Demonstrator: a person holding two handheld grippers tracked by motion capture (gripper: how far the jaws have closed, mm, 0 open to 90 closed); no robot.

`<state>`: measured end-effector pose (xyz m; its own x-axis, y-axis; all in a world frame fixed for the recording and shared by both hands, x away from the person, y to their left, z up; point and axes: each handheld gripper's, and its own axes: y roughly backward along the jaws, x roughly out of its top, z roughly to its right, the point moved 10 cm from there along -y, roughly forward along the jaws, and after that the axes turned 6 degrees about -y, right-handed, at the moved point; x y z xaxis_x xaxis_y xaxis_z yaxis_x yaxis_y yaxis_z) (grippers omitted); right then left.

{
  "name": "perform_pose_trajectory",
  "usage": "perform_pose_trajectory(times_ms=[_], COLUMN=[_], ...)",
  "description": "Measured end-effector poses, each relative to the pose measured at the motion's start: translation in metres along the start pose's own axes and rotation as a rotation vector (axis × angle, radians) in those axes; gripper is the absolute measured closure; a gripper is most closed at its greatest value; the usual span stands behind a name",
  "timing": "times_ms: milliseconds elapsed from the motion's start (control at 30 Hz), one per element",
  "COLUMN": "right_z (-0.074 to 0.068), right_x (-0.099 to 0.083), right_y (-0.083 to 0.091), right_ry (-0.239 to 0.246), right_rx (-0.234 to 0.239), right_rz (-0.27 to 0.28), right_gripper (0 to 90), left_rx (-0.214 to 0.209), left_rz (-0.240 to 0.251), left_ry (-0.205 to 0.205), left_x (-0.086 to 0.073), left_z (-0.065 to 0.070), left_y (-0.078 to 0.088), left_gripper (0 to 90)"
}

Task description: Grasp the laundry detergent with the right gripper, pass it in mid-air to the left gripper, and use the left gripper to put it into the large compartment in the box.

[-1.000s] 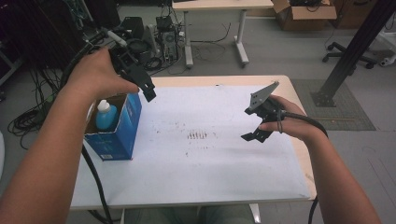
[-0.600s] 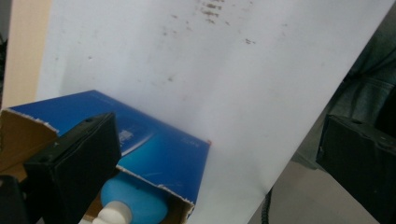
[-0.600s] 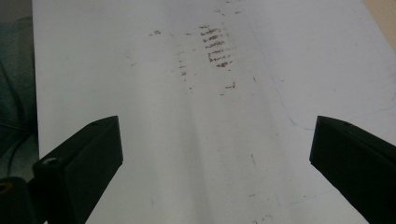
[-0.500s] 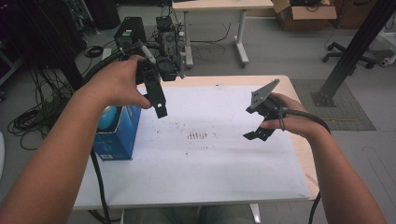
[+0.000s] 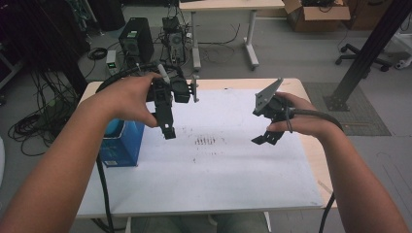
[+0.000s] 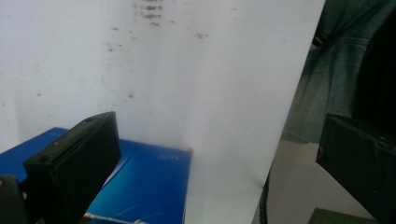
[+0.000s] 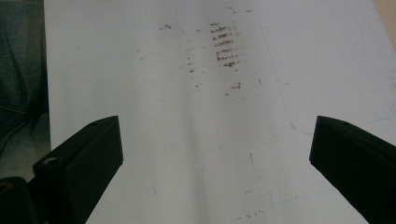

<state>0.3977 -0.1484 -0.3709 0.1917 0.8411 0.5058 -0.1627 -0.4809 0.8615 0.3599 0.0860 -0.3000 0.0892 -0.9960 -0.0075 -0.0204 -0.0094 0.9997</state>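
High view: left gripper (image 5: 167, 124) has swung away from the blue box (image 5: 121, 145), jaws spread, apparently empty; right gripper (image 5: 265, 124) hovers spread too.

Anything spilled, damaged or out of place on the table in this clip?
Only a patch of small dark smudges staining the middle of the white table sheet. The blue cardboard box stands upright at the left edge, and nothing looks spilled or broken.

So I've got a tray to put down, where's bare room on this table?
The white sheet is bare from the smudge marks to the near edge. Crowded: the left edge, where the blue box stands beneath the left gripper.
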Motion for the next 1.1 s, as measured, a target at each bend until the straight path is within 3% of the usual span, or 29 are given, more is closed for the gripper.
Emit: perform_pose_trajectory(times_ms=[300, 500, 1100], right_z=[0.0, 0.003, 0.005], right_x=[-0.001, 0.0, -0.005], right_y=[-0.001, -0.004, -0.01], right_ry=[0.027, 0.038, 0.043], right_rx=[0.004, 0.015, 0.029], right_rz=[-0.066, -0.093, -0.156], right_gripper=[3.1, 3.1, 3.4], left_rx=[-0.024, -0.024, -0.016], left_rz=[-0.023, -0.035, -0.019], left_ry=[-0.078, -0.103, -0.077], left_x=[0.013, 0.016, 0.008], left_z=[-0.001, -0.006, -0.013], left_y=[-0.024, -0.037, -0.038], left_gripper=[0.2, 0.2, 0.2])
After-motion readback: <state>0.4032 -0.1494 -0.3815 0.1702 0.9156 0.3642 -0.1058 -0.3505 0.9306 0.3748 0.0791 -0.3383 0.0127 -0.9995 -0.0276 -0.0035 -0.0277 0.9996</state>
